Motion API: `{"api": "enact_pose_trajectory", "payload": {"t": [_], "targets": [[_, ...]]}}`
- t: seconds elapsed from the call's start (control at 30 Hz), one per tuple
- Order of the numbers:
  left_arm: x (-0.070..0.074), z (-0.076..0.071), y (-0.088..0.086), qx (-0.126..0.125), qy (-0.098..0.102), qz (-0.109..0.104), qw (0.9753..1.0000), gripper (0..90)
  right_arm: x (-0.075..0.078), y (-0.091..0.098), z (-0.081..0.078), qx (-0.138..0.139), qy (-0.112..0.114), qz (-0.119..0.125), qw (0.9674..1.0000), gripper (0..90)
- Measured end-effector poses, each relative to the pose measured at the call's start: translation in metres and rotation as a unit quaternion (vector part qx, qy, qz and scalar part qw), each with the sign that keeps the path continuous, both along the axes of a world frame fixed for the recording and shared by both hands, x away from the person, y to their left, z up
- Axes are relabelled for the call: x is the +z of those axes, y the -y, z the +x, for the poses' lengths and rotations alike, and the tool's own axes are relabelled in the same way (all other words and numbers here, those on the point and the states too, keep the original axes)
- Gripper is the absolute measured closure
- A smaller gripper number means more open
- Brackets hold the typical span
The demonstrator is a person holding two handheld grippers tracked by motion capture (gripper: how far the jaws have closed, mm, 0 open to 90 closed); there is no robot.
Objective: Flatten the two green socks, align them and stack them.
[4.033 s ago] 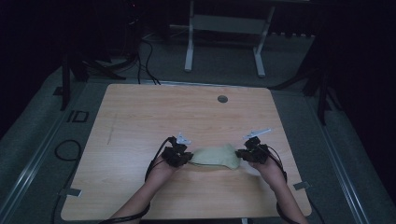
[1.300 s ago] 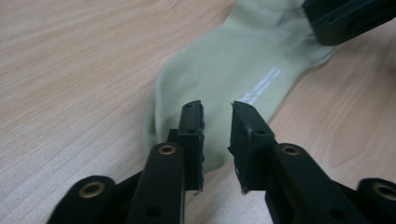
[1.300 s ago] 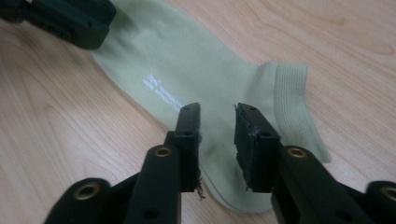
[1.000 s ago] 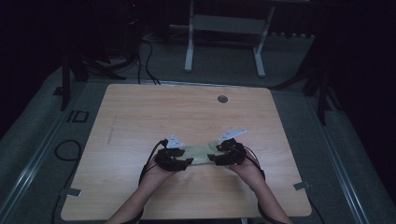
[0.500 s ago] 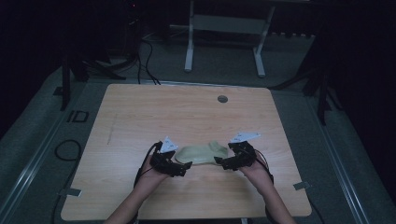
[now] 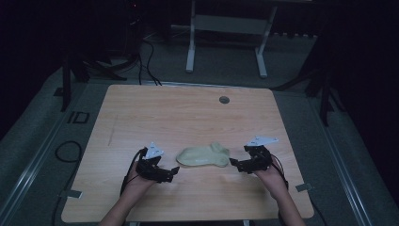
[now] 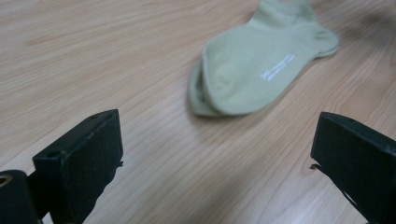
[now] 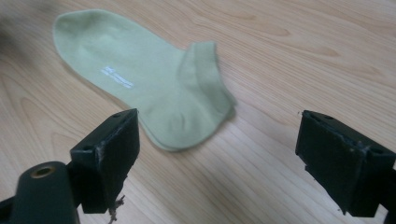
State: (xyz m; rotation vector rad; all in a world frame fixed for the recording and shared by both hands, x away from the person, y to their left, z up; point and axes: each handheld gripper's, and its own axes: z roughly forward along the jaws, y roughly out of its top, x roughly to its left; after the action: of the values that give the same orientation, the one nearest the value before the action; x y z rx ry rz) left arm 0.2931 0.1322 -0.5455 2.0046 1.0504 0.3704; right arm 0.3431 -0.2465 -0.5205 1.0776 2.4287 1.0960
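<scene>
A pale green ankle sock [image 6: 203,155] lies flat on the wooden table [image 6: 188,117], toe to the left and cuff to the right. It looks like two socks laid one on the other, since a second edge peeks out at the toe [image 7: 201,105]. My left gripper [image 6: 175,172] stands open just left of the toe, off the sock. My right gripper [image 6: 234,164] stands open just right of the heel, also clear of it. The sock [image 7: 261,60] lies ahead of the left jaws, and the sock [image 8: 149,88] ahead of the right jaws, with small white lettering on its sole.
A round grey grommet [image 6: 224,100] sits near the table's far edge. Behind the table stand a white metal frame [image 6: 226,28] and cables on the dark floor. Bare wood surrounds the sock on all sides.
Both grippers held the sock's ends and brought them together, then spread it out again. Now both have let go and drawn back outward; the sock lies flat.
</scene>
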Motion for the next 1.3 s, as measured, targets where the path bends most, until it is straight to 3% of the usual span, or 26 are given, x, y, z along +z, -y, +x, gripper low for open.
{"api": "enact_pose_trajectory", "payload": {"t": [0.2, 0.37, 0.8, 1.3], "targets": [[-0.002, -0.004, -0.013, 0.016, 0.002, -0.003, 0.9999, 2.3, -0.002, 0.010, -0.001, -0.011, -0.001, 0.004, 0.9999, 13.7], [-0.005, -0.009, -0.024, 0.024, 0.001, 0.006, 0.9997, 2.4, -0.007, 0.030, -0.008, -0.029, -0.003, 0.003, 0.9996, 13.7], [-0.007, -0.021, -0.047, 0.041, 0.003, 0.000, 0.9991, 2.4, -0.016, 0.065, -0.021, -0.057, -0.013, 0.006, 0.9983, 13.8], [-0.010, -0.038, -0.089, 0.087, 0.003, -0.001, 0.9962, 2.4, -0.022, 0.090, -0.037, -0.077, -0.021, 0.001, 0.9968, 14.0]]}}
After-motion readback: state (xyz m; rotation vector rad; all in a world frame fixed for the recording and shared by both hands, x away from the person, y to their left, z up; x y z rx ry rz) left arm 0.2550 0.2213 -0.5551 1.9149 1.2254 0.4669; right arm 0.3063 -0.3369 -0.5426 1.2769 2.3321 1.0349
